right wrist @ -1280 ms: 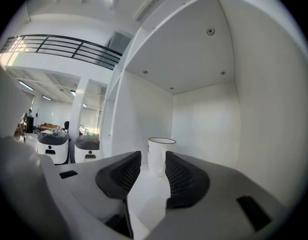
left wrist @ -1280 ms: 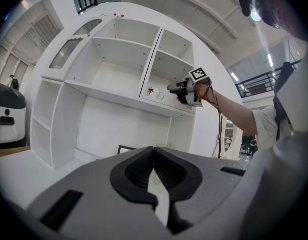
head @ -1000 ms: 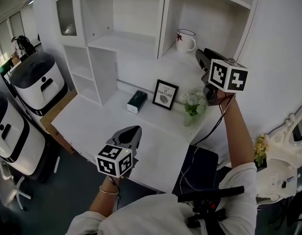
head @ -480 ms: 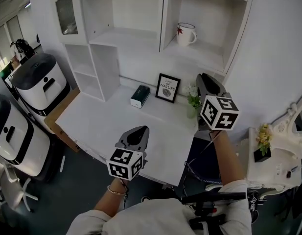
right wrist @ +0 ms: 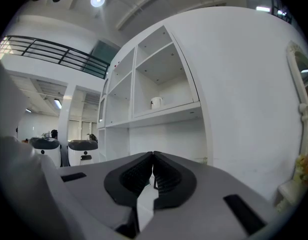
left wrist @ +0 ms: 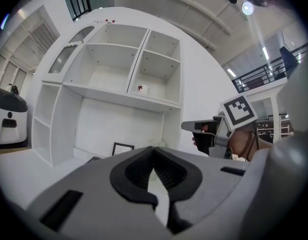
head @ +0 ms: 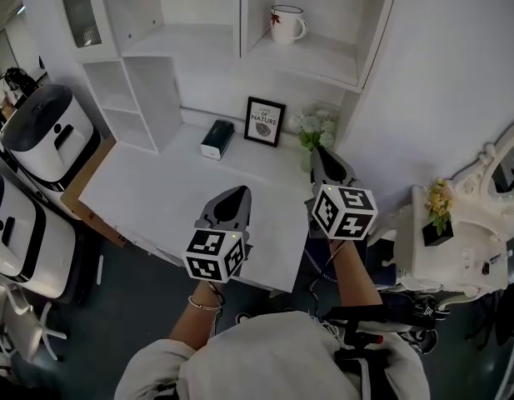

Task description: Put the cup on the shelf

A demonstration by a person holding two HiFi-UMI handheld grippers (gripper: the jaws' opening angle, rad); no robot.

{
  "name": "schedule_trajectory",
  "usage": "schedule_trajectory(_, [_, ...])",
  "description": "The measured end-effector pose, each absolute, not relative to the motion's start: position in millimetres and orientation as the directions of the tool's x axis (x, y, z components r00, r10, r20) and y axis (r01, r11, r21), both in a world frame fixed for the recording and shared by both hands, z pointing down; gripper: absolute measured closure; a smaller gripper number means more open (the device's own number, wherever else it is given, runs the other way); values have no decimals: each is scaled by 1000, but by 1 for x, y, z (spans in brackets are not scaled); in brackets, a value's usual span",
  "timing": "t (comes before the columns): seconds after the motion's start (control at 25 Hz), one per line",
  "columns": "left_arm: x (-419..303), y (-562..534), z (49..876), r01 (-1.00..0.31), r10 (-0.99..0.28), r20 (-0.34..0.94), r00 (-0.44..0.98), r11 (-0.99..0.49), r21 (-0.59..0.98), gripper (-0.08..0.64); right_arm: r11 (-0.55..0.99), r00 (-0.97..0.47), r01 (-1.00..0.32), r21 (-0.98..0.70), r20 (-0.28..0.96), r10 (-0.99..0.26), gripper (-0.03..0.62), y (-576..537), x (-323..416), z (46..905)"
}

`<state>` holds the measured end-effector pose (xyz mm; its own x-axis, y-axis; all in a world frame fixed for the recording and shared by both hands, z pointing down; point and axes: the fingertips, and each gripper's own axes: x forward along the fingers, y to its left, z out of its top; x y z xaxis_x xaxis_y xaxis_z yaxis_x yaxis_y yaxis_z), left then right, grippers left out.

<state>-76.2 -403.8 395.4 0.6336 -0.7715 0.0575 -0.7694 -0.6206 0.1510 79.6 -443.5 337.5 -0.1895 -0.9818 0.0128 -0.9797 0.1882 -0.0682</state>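
A white cup [head: 286, 23] with a red mark and a handle stands on the right compartment of the white shelf [head: 315, 57]; it shows small in the left gripper view as the cup [left wrist: 143, 89] and in the right gripper view as the cup [right wrist: 156, 102]. Both grippers hang low over the front of the white desk [head: 173, 198], far below the cup. My left gripper [head: 232, 200] is shut and empty. My right gripper [head: 321, 157] is shut, with nothing between its jaws.
A framed picture [head: 263, 122], a small plant in a vase [head: 311, 128] and a dark box [head: 216, 138] stand at the back of the desk. Black-and-white machines [head: 42, 132] sit on the floor at left. A white stand with flowers [head: 440, 215] is at right.
My right gripper has come down and back from beside the cup on the shelf to desk height, and its jaws have closed empty. The cup stays on the shelf. The left gripper has hardly moved.
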Motion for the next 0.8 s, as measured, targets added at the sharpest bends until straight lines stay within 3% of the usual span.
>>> schedule_trajectory(0.36, [-35,-417,395,-796,-815,28,578,-557,237,551,213,-220,-974,-73,105,-970,568,-432,126,378])
schedule_trajectory(0.8, [-19,-422,387,-859,-863,52,502,-490,151,551,258,-272,-958,-126,113,-956,568,-431,141,396])
